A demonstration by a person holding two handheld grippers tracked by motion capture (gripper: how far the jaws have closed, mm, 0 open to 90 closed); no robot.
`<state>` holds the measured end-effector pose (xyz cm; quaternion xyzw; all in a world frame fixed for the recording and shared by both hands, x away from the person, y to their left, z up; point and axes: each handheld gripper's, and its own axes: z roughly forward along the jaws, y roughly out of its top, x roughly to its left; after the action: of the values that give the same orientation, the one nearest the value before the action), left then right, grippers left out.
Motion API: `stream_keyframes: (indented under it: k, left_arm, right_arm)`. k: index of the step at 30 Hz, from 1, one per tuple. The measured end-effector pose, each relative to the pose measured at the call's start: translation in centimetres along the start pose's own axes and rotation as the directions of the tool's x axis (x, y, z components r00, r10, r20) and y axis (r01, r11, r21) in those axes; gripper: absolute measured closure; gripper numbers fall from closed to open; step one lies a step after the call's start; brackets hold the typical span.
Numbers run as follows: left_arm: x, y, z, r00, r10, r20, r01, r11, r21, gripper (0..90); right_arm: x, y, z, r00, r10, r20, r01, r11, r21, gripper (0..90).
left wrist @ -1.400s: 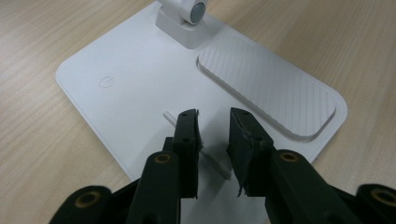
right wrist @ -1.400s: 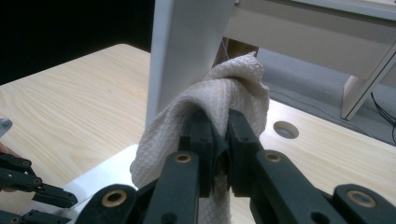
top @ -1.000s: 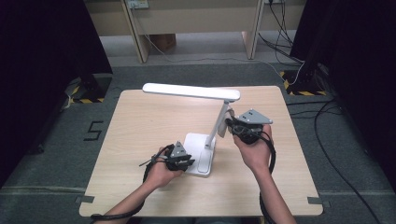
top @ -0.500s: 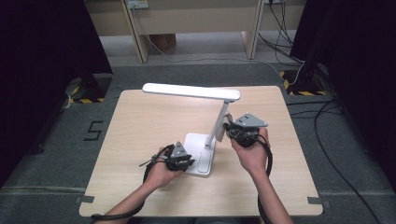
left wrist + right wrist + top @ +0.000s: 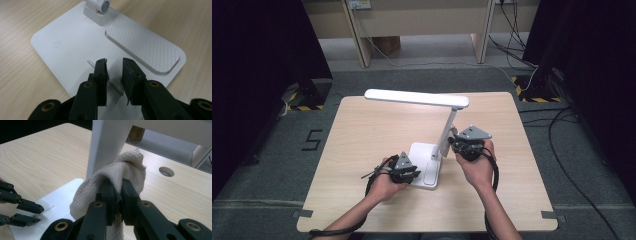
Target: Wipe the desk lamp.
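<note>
Item one: a white plastic desk lamp (image 5: 432, 130) with a flat rectangular base, a slanted arm and a long horizontal light bar. We find it standing a little right of the middle of the pale wood-grain surface (image 5: 362, 130), its base nearer the front edge and its bar reaching toward the left edge. In the left gripper view the lamp base (image 5: 82, 45) bears a ribbed inset panel, a hinge block at the foot of the arm and a faint embossed mark.

Item two: a crumpled off-white waffle-textured cloth (image 5: 125, 170). We see it bunched against the lower part of the lamp arm (image 5: 107, 142), touching it.

Item three: the right gripper (image 5: 117, 187), black, its jaws drawn nearly together and clamped on the cloth. In the high view we place the gripper (image 5: 455, 146) just right of the lamp arm, held in the person's right hand (image 5: 477, 167).

Item four: the left gripper (image 5: 113, 68), black, jaws slightly parted. They straddle a thin white strip (image 5: 117, 88) lying on the front portion of the base; we cannot tell whether the pads press on it. In the high view it (image 5: 414, 174) sits at the base's left side, in the left hand (image 5: 384, 182).
</note>
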<state>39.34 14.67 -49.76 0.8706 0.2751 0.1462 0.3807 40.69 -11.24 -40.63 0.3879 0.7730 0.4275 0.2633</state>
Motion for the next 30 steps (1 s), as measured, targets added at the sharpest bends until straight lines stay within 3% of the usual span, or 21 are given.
stream_keyframes:
  k: [13,30]
  left_arm:
    - [0.0,0.0,0.0,1.0000,0.003,-0.002,-0.003,1.0000,0.000,72.8]
    - [-0.1,0.0,0.0,0.9999,0.010,-0.005,-0.010,1.0000,0.000,72.9]
  right_arm:
    - [0.1,-0.5,0.6,1.0000,0.007,-0.003,-0.007,1.000,0.015,83.6]
    - [0.8,-2.0,2.2,0.9997,0.013,-0.019,-0.011,0.997,0.074,83.6]
